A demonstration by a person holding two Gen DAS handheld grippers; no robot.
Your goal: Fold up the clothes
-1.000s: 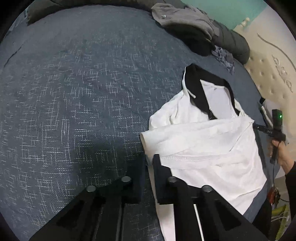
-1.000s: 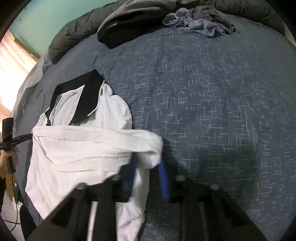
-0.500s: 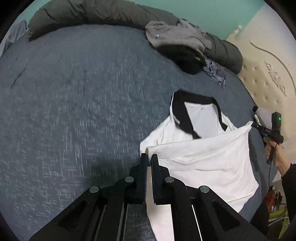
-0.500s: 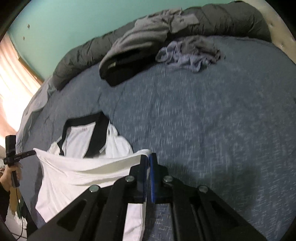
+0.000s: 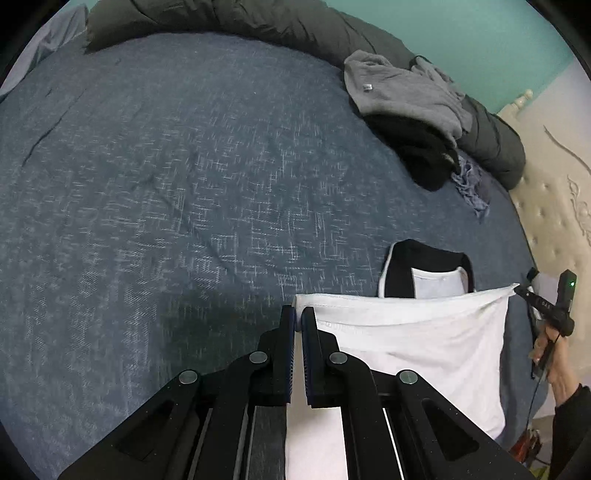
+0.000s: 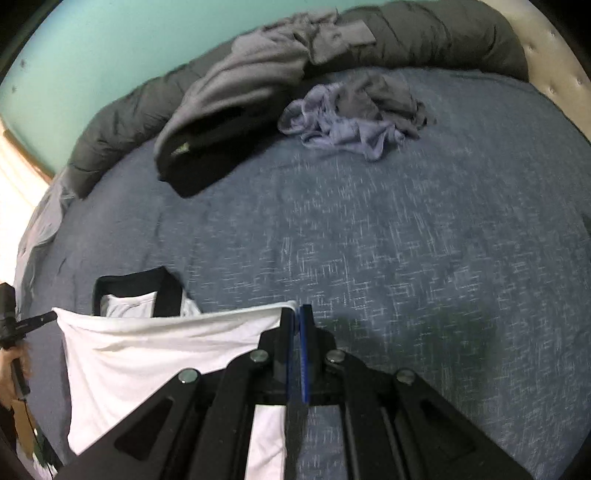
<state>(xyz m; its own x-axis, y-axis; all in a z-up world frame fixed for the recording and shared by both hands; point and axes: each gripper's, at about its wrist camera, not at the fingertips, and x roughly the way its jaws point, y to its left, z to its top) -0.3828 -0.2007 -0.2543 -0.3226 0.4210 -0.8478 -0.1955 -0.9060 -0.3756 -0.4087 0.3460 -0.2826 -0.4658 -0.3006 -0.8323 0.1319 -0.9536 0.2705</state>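
On the bed's dark blue woven bedspread (image 5: 184, 192) a white cotton shirt with a black collar (image 5: 417, 339) is held up by its hem, one corner in each claw. The left claw (image 5: 298, 321) is pressed shut on the hem's left corner, the white cloth running down between its black fingers (image 5: 314, 354). The right claw (image 6: 296, 319), seen from its own camera, is likewise clamped tight on the hem's right corner, with the cloth passing under its blue-lined pads. Between the two claws the hem is stretched into a nearly straight line, and the shirt's body hangs below it toward the near edge of the bed. The black collar (image 6: 136, 286) lies flat on the bedspread just beyond the raised hem. At the far side of the bed a rolled dark grey quilt (image 5: 258, 26) lines the teal wall (image 6: 92, 48). A heap of grey and black garments (image 5: 406, 107) rests against it, and a crumpled lilac cloth (image 6: 347, 122) lies near that heap. A cream tufted headboard (image 5: 554, 206) stands at the right.
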